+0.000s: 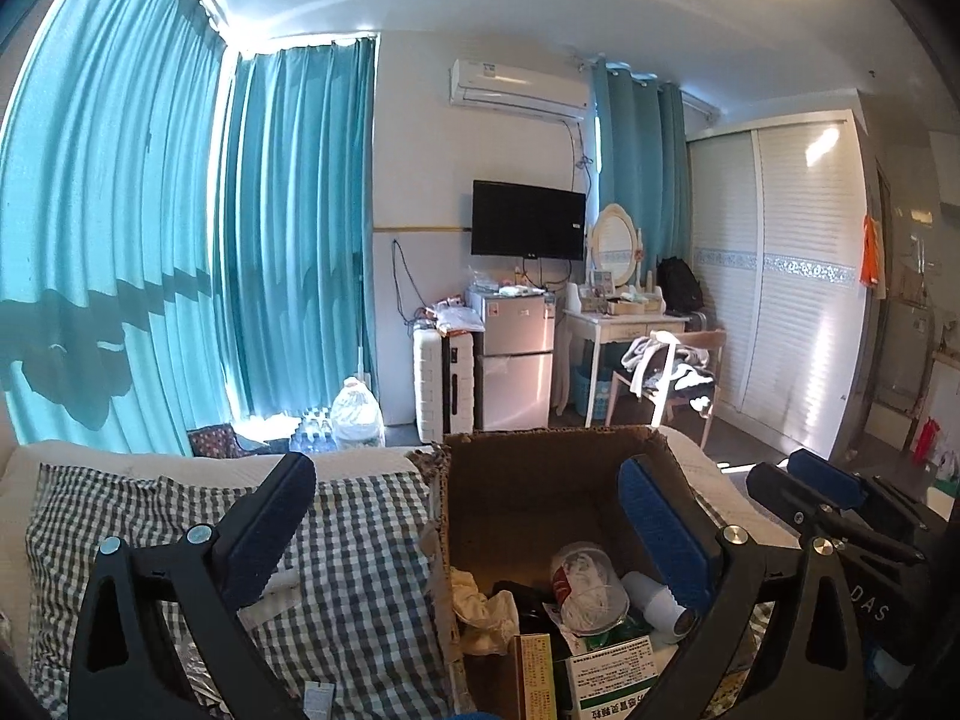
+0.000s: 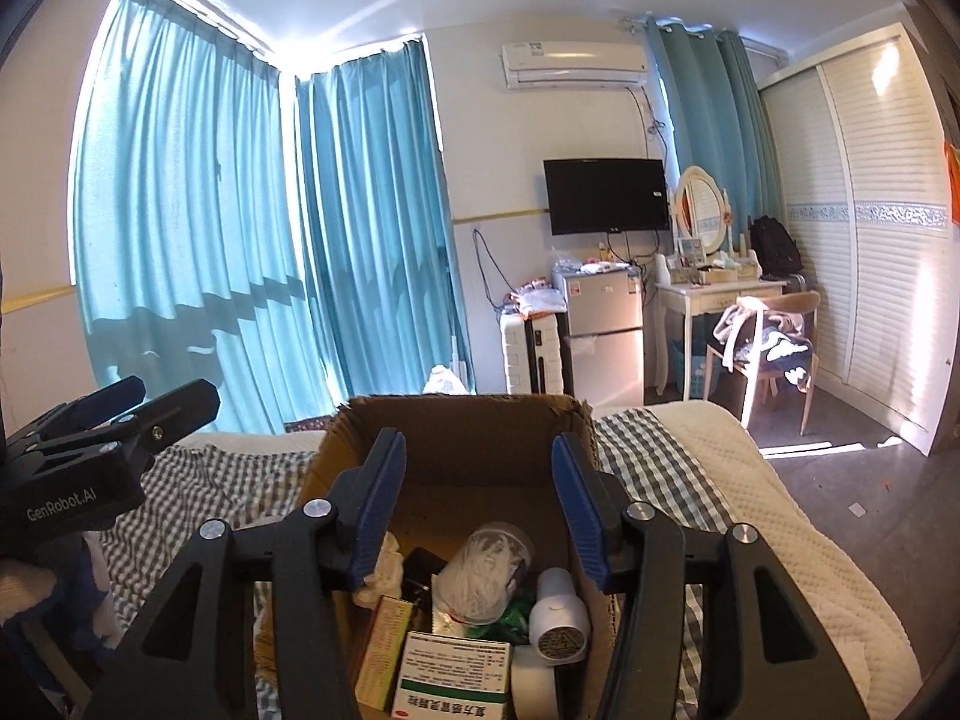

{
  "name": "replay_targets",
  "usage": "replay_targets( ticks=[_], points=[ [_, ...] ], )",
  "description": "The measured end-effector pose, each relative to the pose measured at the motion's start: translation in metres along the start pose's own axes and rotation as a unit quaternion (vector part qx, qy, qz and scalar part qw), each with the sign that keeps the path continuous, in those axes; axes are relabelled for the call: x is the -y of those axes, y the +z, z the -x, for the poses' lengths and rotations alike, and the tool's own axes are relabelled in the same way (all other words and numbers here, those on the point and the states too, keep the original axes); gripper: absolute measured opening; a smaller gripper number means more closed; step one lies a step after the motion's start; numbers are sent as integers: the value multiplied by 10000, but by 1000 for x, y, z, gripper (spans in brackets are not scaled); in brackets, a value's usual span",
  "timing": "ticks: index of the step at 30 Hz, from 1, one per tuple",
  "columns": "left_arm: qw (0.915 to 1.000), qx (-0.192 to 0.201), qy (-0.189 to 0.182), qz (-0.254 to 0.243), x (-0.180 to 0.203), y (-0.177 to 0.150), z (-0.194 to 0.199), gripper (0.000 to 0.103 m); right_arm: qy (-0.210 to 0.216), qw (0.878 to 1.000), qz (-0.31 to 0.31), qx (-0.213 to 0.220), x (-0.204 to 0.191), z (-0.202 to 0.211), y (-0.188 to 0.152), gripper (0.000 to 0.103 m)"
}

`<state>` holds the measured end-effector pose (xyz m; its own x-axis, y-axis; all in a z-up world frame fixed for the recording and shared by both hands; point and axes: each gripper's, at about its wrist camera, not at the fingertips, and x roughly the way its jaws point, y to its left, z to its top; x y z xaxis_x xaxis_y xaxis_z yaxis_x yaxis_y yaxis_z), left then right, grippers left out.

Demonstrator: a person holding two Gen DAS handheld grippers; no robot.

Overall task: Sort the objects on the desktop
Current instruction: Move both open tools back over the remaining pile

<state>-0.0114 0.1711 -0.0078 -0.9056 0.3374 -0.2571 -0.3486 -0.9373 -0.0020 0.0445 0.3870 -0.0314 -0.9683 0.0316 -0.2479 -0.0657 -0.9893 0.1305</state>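
Ahead of both your hand-held grippers lies the bed [image 2: 780, 516], spread with a checked cloth [image 1: 360, 540] and a cream quilt. On it, straight in front of you, stands the open cardboard box [image 2: 456, 438] that holds the sorted things.

Your left hand-held gripper [image 1: 474, 531] stands wide open with nothing between its blue pads — its left finger hangs over the checked cloth, its right finger over the box. Your right hand-held gripper [image 2: 477, 516] is partly open above the box; no earlier view bears on it, and nothing sits between its pads. The two are near each other, side by side; each shows at the edge of the other's view.

Inside the box, below and between the right gripper's fingers, you have a green-and-white medicine carton [image 2: 456, 675] nearest you, a clear plastic cup stuffed with something white [image 2: 486, 576] behind it, and a white bottle [image 2: 561, 618] lying on its side just right of the cup. Left of the carton stands a slim yellow-green packet [image 2: 387, 642] — beyond it, a crumpled pale cloth [image 2: 384, 570] against the box's left wall.
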Motion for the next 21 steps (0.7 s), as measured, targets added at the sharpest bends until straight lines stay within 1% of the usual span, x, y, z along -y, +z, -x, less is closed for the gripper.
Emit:
replay_targets(
  ticks=[3, 6, 9, 11, 12, 13, 14, 16, 19, 21],
  points=[
    [9997, 180, 170, -4, -9, 6, 18, 103, 119, 9999, 21, 65, -8, 11, 7, 53],
    [9992, 306, 267, -45, -17, 9, 35, 103, 176, 9997, 16, 168, -16, 20, 15, 62],
    [9979, 444, 452, -129, -25, 10, 53, 103, 206, 9993, -7, 302, -23, 32, 19, 73],
    [9968, 514, 582, -194, -32, 11, 62, 103, 241, 9989, -45, 396, -28, 38, 22, 85],
    [9963, 537, 635, -230, -37, 11, 68, 103, 261, 9986, -67, 446, -31, 41, 24, 90],
    [9962, 525, 648, -267, -40, 12, 71, 103, 267, 9984, -85, 489, -33, 44, 25, 96],
    [9963, 496, 622, -320, -42, 12, 74, 103, 270, 9981, -109, 552, -35, 48, 26, 100],
    [9961, 456, 627, -430, -50, 14, 80, 103, 301, 9972, -142, 663, -40, 54, 29, 103],
    [9939, 496, 869, -472, -65, 14, 90, 103, 338, 9962, -136, 789, -49, 63, 33, 103],
    [9932, 508, 945, -451, -76, 15, 96, 103, 353, 9958, -84, 843, -56, 67, 36, 103]
  ],
)
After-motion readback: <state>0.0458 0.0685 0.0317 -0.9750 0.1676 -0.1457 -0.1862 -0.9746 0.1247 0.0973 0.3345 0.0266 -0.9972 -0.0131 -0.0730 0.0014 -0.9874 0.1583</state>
